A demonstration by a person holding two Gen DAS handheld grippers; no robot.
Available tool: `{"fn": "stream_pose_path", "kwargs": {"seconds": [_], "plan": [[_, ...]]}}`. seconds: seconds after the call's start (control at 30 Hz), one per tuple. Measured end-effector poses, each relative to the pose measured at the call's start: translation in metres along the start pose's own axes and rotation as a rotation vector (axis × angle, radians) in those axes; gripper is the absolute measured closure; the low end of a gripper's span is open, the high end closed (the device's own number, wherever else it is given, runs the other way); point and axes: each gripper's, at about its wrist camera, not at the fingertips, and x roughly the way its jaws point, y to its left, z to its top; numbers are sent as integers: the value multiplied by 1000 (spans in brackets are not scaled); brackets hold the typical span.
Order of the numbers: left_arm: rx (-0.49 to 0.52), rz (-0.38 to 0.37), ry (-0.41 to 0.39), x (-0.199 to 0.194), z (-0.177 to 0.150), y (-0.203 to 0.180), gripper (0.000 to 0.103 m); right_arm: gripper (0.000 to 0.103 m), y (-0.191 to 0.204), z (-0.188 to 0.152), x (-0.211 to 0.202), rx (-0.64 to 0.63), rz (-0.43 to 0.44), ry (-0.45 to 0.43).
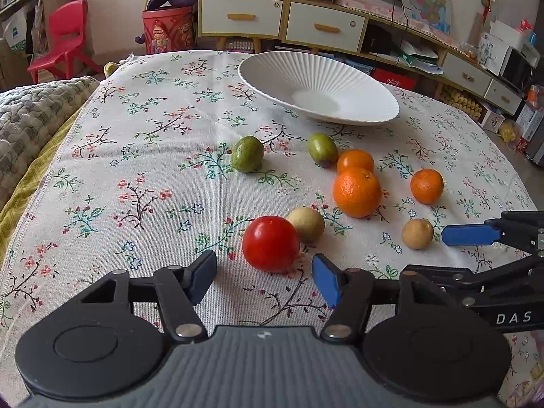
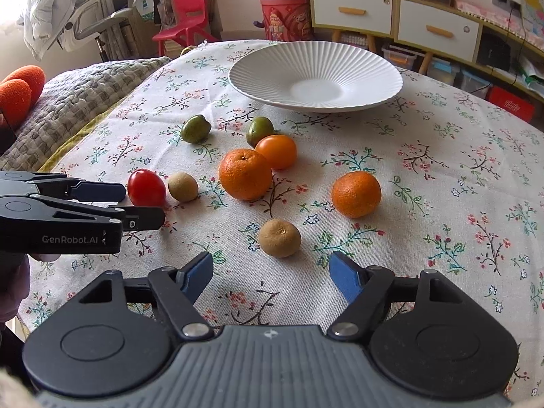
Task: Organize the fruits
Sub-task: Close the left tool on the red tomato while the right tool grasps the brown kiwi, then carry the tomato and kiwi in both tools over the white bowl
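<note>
Left gripper: jaws wide, just short of the red tomato | Right gripper: jaws wide, near a brown fruit | Oranges, green fruits: loose on floral tablecloth | White plate: behind the fruit.

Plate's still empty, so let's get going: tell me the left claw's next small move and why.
Probably ease the left claw forward so its open fingers straddle the red tomato, then close. The tomato lies just ahead of the gap, on the cloth, close against a brown fruit, so a straight approach seems safest. The white plate holds nothing yet.
</note>
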Motion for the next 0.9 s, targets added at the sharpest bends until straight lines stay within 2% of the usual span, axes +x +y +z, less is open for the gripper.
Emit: {"fn": "stream_pose_path", "kwargs": {"seconds": [0.27,0.67,0.9], "plan": [[6,-23,-15,2,1,-1,80,53,2,1,2,-25,-6,-12],[11,-32,-20,2,1,0,83,78,2,4,6,-24,-24,-38],[8,-39,-15,1,1,0,83,80,5,5,6,-42,-27,-46]]}}
